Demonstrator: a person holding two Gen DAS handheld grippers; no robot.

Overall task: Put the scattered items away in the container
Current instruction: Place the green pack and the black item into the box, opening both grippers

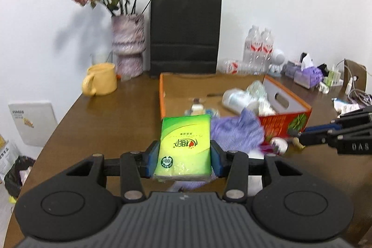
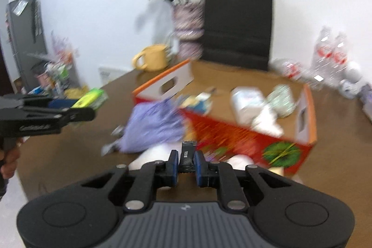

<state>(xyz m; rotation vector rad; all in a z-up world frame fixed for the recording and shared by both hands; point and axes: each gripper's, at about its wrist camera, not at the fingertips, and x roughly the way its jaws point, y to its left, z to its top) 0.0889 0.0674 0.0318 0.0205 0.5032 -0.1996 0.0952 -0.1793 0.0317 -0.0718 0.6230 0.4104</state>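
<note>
we held the left gripper (image 1: pixel 184 160) clamped on a green and yellow soft pack of tissues (image 1: pixel 185 145), its blue pads pressing both long sides, the pack lifted clear of the brown wooden table (image 1: pixel 111 113). our right gripper (image 2: pixel 187 165) had its jaws nearly together, pinching a small black ribbed object (image 2: pixel 187 158) that we could not identify. ahead stood the open orange and red cardboard box (image 2: pixel 246 136), already holding a white plastic-wrapped roll (image 2: pixel 247 100) and other pale wrapped items, too blurred to name. a crumpled lilac striped cloth (image 1: pixel 237 130) lay on the table against the box's near corner. behind it stood a yellow ceramic mug (image 1: pixel 101 81), a black paper carrier bag (image 1: pixel 186 34) and a mottled vase of dried pink roses (image 1: pixel 129 44).
</note>
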